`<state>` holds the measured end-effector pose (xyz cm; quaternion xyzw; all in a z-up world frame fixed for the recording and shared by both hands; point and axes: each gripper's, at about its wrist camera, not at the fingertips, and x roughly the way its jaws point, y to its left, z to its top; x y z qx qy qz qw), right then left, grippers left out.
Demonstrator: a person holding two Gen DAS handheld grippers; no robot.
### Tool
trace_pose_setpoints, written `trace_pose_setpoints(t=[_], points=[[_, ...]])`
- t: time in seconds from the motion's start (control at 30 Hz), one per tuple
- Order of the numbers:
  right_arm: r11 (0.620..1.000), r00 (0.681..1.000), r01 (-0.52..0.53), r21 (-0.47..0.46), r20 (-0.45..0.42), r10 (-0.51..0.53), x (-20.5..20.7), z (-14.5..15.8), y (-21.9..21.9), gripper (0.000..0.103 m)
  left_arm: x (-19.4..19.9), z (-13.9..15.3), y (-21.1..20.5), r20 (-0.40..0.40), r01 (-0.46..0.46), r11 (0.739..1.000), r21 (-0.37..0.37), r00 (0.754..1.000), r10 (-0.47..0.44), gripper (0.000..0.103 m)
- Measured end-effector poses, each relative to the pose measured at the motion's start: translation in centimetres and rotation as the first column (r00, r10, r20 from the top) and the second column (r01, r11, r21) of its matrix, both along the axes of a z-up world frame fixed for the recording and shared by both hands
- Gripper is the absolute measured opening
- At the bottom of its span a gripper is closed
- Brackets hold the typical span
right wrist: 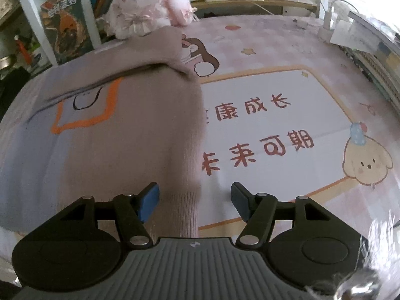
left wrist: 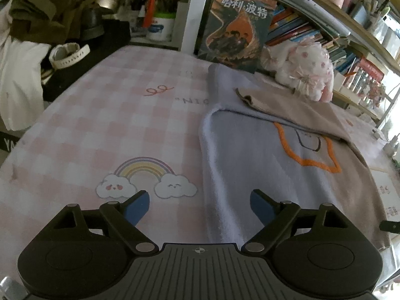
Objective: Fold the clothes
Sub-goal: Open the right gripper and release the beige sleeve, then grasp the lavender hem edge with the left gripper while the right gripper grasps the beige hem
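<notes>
A two-tone sweater (left wrist: 252,147), lavender and beige with an orange outline patch, lies flat on the pink checked bed cover (left wrist: 105,125), one beige sleeve folded across its top. My left gripper (left wrist: 200,207) stands open over the sweater's left edge, with nothing pinched between its blue pads. In the right wrist view the same sweater (right wrist: 130,135) fills the left half. My right gripper (right wrist: 195,201) is open over the ribbed beige hem at the sweater's right edge, the cloth lying between and under the jaws, untouched by the pads.
A pink and white plush toy (left wrist: 305,72) and an upright book (left wrist: 237,27) stand at the far edge. Shelves of books (left wrist: 350,40) rise behind. Clothes and a white watch (left wrist: 67,55) lie at the far left. A printed panel with a cartoon dog (right wrist: 365,160) lies to the right.
</notes>
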<state>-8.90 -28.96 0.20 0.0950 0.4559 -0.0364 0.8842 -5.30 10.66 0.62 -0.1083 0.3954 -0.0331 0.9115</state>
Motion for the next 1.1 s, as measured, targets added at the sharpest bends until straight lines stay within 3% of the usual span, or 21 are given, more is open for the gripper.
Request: trace_pose_setpoints(t=[0.13, 0.33, 0.4, 0.43, 0.5, 0.6, 0.73, 0.9, 0.93, 1.07, 1.1], points=[[1.0, 1.0, -0.016, -0.007, 0.004, 0.016, -0.1, 0.0, 0.2, 0.057, 0.4, -0.3, -0.4, -0.028, 0.005, 1.0, -0.007, 1.0, -0.005, 0.076], [0.999, 0.999, -0.039, -0.016, 0.01, 0.039, 0.0, 0.1, 0.3, 0.036, 1.0, -0.7, -0.6, -0.06, -0.007, 1.0, -0.012, 0.998, 0.007, 0.059], [0.998, 0.998, -0.054, -0.011, 0.01, 0.054, 0.1, 0.1, 0.4, 0.024, 1.1, -0.7, -0.7, -0.061, -0.007, 1.0, -0.01, 0.998, 0.006, 0.037], [0.998, 0.998, -0.066, 0.0, 0.01, 0.066, 0.1, 0.1, 0.4, 0.021, 1.2, -0.7, -0.7, -0.062, -0.006, 1.0, -0.012, 0.998, 0.005, 0.034], [0.997, 0.997, -0.075, 0.009, 0.009, 0.075, 0.3, 0.2, 0.6, 0.016, 1.3, -0.8, -0.6, -0.068, -0.008, 0.999, -0.032, 0.998, 0.006, 0.016], [0.996, 0.997, -0.081, 0.021, 0.018, 0.081, 0.4, 0.5, 0.8, 0.012, 1.2, -0.3, -1.1, -0.05, 0.001, 1.0, -0.031, 0.999, -0.003, 0.007], [0.989, 0.989, -0.101, 0.11, 0.119, 0.087, -0.1, 2.2, 0.6, 0.012, 0.7, 1.5, -2.4, 0.046, 0.089, 0.996, 0.001, 0.995, -0.089, 0.008], [0.99, 0.993, -0.082, 0.115, 0.091, 0.071, 0.2, 2.0, 0.4, 0.012, 1.1, 1.1, -2.2, -0.003, 0.079, 0.997, -0.019, 0.997, -0.079, 0.015], [0.991, 0.995, -0.071, 0.116, 0.077, 0.062, 0.2, 1.8, 0.3, 0.012, 1.0, 1.0, -1.9, -0.013, 0.068, 0.997, -0.034, 0.998, -0.068, 0.018], [0.99, 0.999, -0.025, 0.137, 0.035, 0.02, 0.2, 1.0, -0.5, 0.021, 0.9, 0.6, -0.6, -0.036, 0.042, 0.992, -0.12, 0.998, -0.047, 0.052], [0.989, 0.999, -0.018, 0.146, 0.029, 0.014, 0.2, 0.8, -0.6, 0.024, 0.9, 0.5, -0.4, -0.038, 0.043, 0.988, -0.147, 0.998, -0.049, 0.055]])
